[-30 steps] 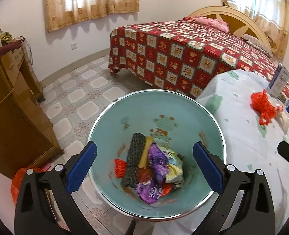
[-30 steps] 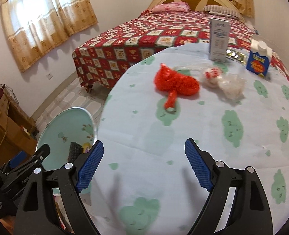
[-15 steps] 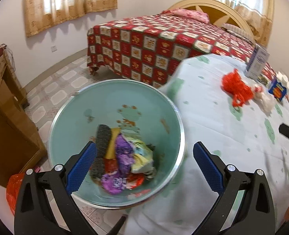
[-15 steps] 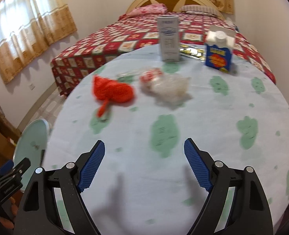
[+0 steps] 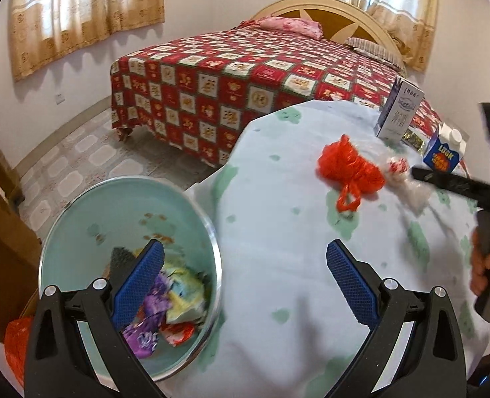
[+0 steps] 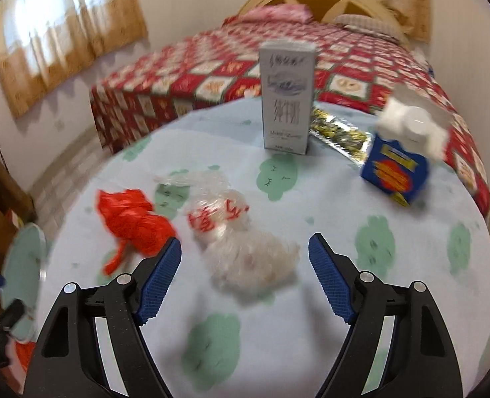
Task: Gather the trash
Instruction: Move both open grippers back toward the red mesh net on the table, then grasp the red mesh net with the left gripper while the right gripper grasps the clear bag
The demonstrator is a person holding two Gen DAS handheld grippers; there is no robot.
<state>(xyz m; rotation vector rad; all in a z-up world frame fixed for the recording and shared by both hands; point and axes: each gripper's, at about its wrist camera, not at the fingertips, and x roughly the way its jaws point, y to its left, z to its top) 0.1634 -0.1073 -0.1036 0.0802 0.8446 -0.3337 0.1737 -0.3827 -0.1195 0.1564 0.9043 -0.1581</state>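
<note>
Crinkly clear plastic bag (image 6: pixel 245 255) (glossy)

A round table (image 6: pixel 411 265) carries the items, covered by a pale cloth printed with green patches. Lying on it: a red mesh bag (image 6: pixel 135 222) at the left, and just beside it a crumpled clear plastic bag (image 6: pixel 241 238) with red print. Further back a tall grey-white carton (image 6: pixel 286 96) stands upright, a shiny gold-patterned wrapper (image 6: pixel 339 132) lies flat beside it, and a blue juice carton (image 6: pixel 399 165) with white top stands at the right.

Bin (image 5: pixel 79 219) left of table (image 5: pixel 278 232), bags (image 6: pixel 245 252) before cartons (image 6: pixel 286 99)
</note>
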